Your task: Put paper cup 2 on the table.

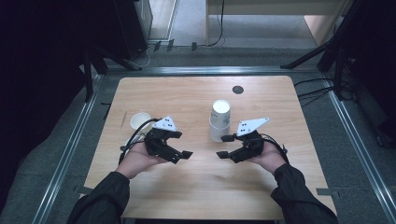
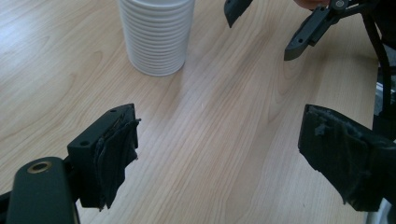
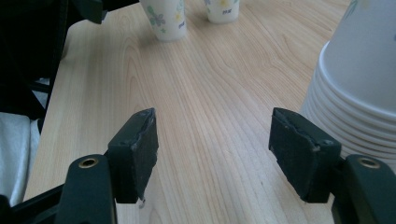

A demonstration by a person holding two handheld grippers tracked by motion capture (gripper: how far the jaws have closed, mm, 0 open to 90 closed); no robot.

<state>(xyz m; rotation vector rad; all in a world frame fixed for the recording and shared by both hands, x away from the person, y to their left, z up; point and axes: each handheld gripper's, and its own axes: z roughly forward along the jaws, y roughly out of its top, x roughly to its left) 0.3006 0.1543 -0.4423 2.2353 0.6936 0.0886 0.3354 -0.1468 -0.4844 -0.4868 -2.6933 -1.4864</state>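
**Both claws spread, nothing held**

Your left gripper (image 1: 183, 150) sits at lower left of centre in the high view, jaws spread with only bare table (image 1: 196, 186) between them. Your right gripper (image 1: 225, 146) faces it from lower right of centre — jaws also apart, gripping nothing. The stack of paper cups (image 1: 220, 120) stands upright just above the right gripper, near the frame's middle. A single cup (image 1: 139, 121) stands at centre left — just beyond your left hand (image 1: 135, 161).
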